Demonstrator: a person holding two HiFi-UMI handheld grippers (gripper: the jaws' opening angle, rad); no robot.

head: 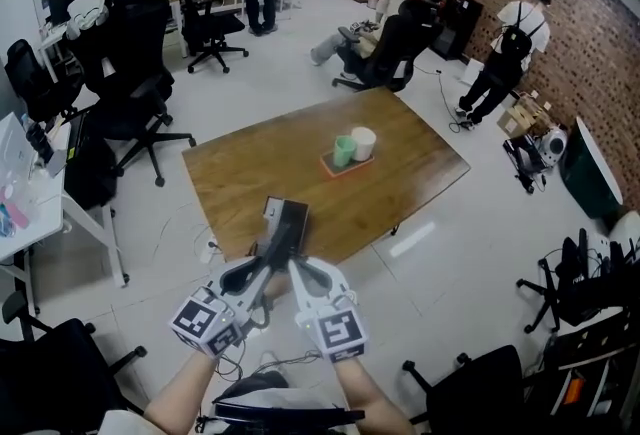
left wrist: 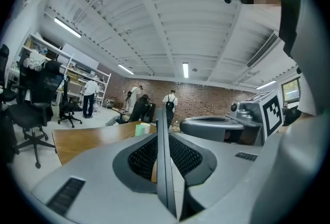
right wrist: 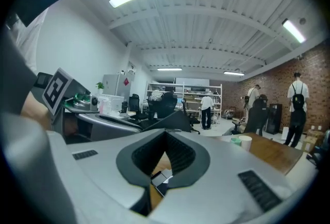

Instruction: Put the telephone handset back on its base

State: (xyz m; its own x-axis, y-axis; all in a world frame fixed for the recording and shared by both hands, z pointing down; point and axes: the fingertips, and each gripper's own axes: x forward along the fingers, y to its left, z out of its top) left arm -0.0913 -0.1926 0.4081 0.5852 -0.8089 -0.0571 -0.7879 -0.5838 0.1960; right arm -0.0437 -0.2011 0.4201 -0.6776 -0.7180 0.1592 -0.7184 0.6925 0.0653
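Note:
The dark telephone handset (head: 283,231) hangs over its base (head: 273,210) at the near edge of the wooden table (head: 400,153). My left gripper (head: 262,263) is shut on the handset, which shows edge-on as a thin dark slab (left wrist: 164,166) between the black pads in the left gripper view. My right gripper (head: 298,268) is just to its right, close beside the handset. Its tips (right wrist: 165,135) meet with nothing between them. Through the gap behind them I see wood and a small dark and white part (right wrist: 162,182), too little of it to identify.
A green cup (head: 344,151) and a white cup (head: 363,143) stand on a small tray (head: 330,166) mid-table. Black office chairs (head: 135,73) stand to the left, another chair (head: 470,383) at the near right. Several people stand or sit at the back of the room.

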